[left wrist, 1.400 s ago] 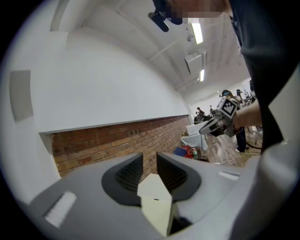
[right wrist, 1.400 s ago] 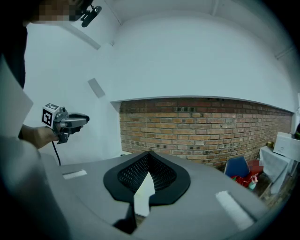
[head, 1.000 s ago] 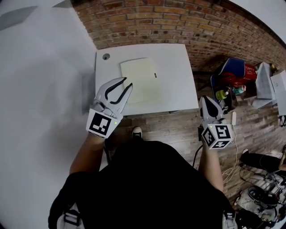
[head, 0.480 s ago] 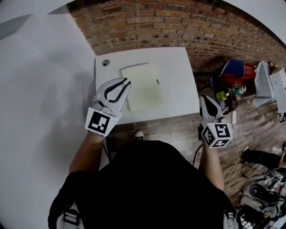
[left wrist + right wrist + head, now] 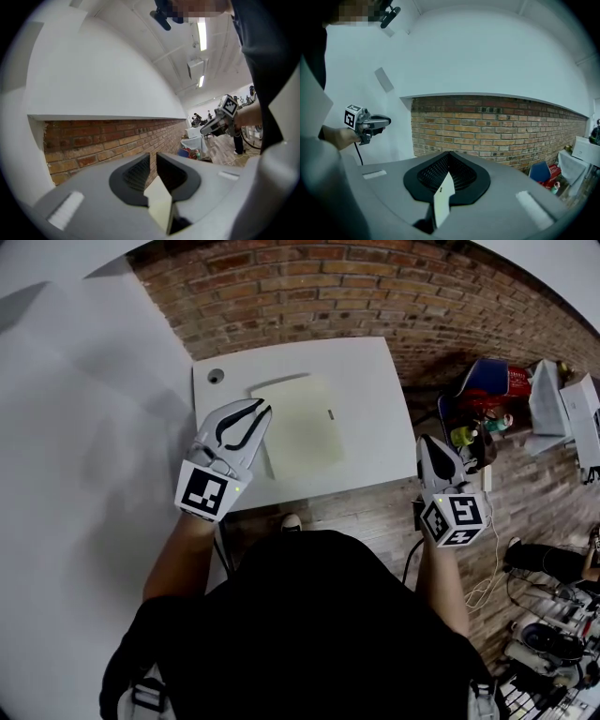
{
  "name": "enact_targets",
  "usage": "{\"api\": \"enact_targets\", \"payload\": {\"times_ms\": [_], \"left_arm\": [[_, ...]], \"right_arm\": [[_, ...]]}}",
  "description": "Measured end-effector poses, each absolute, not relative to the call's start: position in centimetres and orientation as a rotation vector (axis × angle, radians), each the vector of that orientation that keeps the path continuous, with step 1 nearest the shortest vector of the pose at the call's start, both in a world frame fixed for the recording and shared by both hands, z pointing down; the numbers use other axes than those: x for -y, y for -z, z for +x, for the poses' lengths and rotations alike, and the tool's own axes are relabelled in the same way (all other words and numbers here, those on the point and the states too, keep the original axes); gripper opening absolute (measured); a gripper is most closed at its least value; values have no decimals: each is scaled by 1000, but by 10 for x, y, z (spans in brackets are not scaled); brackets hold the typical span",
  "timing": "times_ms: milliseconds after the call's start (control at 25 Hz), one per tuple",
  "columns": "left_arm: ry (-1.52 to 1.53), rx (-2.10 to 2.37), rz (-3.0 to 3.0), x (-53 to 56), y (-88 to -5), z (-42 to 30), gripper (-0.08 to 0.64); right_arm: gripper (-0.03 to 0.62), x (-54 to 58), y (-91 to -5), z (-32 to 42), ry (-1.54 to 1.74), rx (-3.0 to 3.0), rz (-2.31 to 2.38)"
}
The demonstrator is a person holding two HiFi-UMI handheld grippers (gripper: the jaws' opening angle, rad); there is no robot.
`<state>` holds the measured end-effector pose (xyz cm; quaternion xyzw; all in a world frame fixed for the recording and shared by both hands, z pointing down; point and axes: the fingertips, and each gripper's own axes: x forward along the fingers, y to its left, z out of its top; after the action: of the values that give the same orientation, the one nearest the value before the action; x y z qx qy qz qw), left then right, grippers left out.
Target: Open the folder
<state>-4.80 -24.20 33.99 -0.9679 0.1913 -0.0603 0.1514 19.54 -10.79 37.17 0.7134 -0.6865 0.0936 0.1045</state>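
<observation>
A pale yellow folder [image 5: 302, 427] lies shut and flat on a white table [image 5: 375, 381], with a small dark mark [image 5: 330, 413] near its right edge. My left gripper [image 5: 266, 410] points level toward the brick wall. In the head view its tips overlap the folder's left edge, and I cannot tell if they touch it. Its jaws [image 5: 153, 164] leave only a thin slit with nothing in it. My right gripper [image 5: 427, 441] hangs off the table's right front corner, over the floor. Its jaws [image 5: 449, 161] are shut and hold nothing.
A round cable hole [image 5: 216, 375] sits in the table's far left corner. A brick wall [image 5: 328, 296] rises behind the table and a white wall [image 5: 84, 427] runs along the left. A blue and red seat [image 5: 487, 385] and other clutter stand at the right.
The table and folder have drawn nearer in the head view as both grippers came forward toward them. Neither gripper's jaws have changed.
</observation>
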Motion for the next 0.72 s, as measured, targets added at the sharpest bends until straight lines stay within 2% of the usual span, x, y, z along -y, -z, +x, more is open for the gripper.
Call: {"api": "enact_targets", "payload": {"times_ms": [720], "left_arm": [[111, -601, -2799, 249, -334, -36, 38]], "right_arm": [[0, 120, -371, 211, -250, 2072, 2084]]}}
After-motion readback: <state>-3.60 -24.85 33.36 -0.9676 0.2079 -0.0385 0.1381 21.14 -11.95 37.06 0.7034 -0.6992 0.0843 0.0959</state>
